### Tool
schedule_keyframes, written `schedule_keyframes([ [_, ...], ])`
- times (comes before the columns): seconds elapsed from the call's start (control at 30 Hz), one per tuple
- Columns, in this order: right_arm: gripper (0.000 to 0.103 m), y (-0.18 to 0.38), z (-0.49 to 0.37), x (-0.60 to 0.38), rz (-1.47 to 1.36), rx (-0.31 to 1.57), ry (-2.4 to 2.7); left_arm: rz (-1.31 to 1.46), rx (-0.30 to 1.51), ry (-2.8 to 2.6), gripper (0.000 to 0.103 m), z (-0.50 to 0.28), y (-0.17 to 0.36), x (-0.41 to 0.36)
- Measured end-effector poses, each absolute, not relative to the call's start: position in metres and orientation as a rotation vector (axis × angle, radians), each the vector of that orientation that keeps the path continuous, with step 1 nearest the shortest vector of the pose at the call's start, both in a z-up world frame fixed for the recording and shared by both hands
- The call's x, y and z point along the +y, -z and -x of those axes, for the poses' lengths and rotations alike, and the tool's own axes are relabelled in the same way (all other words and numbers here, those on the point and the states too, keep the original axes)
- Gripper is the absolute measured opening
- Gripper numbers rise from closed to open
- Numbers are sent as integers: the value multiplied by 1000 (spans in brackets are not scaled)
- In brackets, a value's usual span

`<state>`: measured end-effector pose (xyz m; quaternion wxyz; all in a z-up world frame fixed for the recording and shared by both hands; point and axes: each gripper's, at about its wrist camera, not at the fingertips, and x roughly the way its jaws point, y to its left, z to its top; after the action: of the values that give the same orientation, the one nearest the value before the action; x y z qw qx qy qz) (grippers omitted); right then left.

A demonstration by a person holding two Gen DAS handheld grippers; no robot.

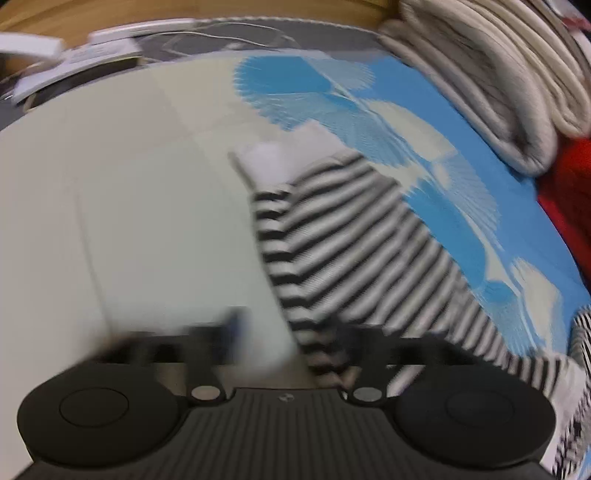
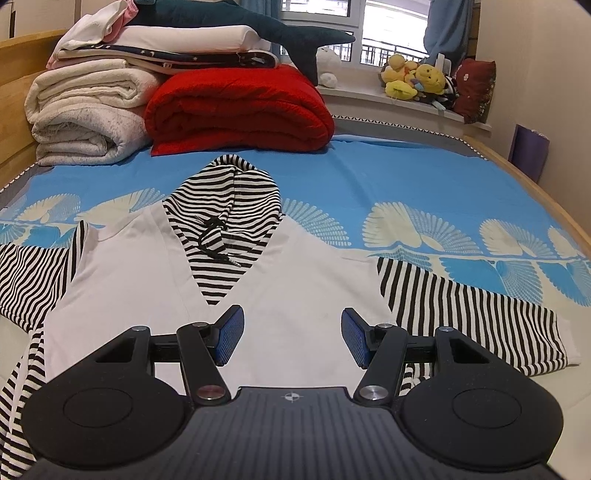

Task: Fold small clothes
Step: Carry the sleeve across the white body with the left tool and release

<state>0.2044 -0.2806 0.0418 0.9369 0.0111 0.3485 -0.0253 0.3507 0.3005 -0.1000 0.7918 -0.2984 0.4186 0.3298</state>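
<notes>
The hoodie (image 2: 155, 295) lies flat on the bedsheet (image 2: 369, 177), hood away from me. My right gripper (image 2: 292, 338) hovers wide above its chest; my left gripper's (image 1: 291, 343) opening is blurred, nearer the left sleeve (image 1: 332, 229).

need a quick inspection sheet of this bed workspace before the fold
surface: blue patterned sheet on a wood-framed bed.
job's things: white hooded top lying flat, striped hood up, striped sleeves spread out to both sides.
clutter: red blanket, cream blankets, folded linens, plush shark.
grippers: right gripper open above the top's chest, holding nothing; left gripper blurred, striped sleeve running between its fingers, grip unclear.
cables: thin white wire beyond the bed edge.
surroundings: window, sill with yellow plush toys, white device.
</notes>
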Motion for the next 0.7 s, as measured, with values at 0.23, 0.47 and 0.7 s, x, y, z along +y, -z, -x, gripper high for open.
schedule_keyframes([
  [0.23,60,-40,-206,-279,-17,718,50,597,915,-693,84,-357,104,300],
  [0.47,60,-39,-209,-277,-14,720,46,629,858,-623,69,-361,103,296],
  [0.7,60,-38,-208,-278,-6,727,48,687,812,-655,58,-366,106,313],
])
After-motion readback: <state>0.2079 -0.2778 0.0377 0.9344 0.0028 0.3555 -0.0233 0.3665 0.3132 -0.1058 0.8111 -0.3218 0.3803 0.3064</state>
